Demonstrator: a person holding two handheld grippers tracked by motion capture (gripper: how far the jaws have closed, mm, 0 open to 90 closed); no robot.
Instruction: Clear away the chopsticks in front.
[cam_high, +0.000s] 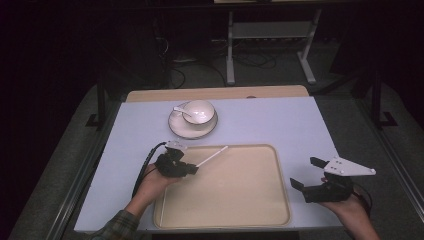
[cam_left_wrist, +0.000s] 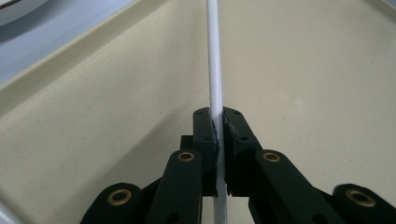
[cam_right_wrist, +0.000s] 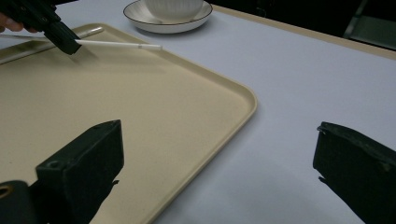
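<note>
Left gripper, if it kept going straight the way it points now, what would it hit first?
Probably the tray's far rim: the left gripper, shut on a white stick, points along that stick toward the rim. How high it would pass is unclear.

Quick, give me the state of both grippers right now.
Left gripper: shut on the thin white plastic stick, held over the beige tray.
Right gripper: open, holding nothing, beside the tray.

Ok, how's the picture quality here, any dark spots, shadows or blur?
High view: room behind the table is nearly black, tabletop evenly lit. Left gripper view: white stick sharp, soft shadow on the tray. Right gripper view: near jaws slightly soft, tray shows mild sheen.
</note>
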